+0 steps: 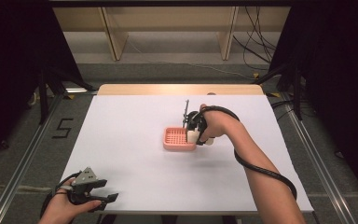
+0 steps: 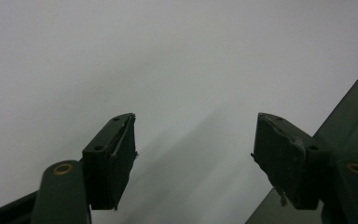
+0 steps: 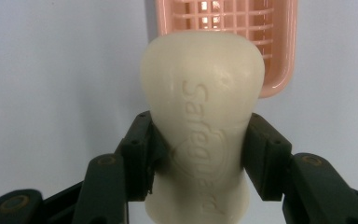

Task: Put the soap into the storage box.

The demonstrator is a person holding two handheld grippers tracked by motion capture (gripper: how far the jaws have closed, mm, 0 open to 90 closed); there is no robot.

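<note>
Soap bar (image 3: 203, 140) clamped in our right gripper (image 3: 200, 158) at the pink basket's (image 1: 179, 139) right rim, mid-tabletop (image 1: 130, 154), our left gripper (image 2: 193, 154) open, empty, near the front left corner, bare surface around.

Cream soap bar (image 3: 200, 140) waxy and smooth with embossed lettering, pink soap dish (image 3: 279, 56) glossy moulded plastic lattice, white table (image 1: 130, 140) matt, black gripper pads (image 2: 121, 158) scuffed, matt.

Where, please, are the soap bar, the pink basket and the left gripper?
soap bar (image 3: 203, 107): right gripper view, embossed front face.
pink basket (image 1: 179, 138): high view, slatted floor.
left gripper (image 2: 193, 154): left gripper view, midway between open fingertips.
</note>
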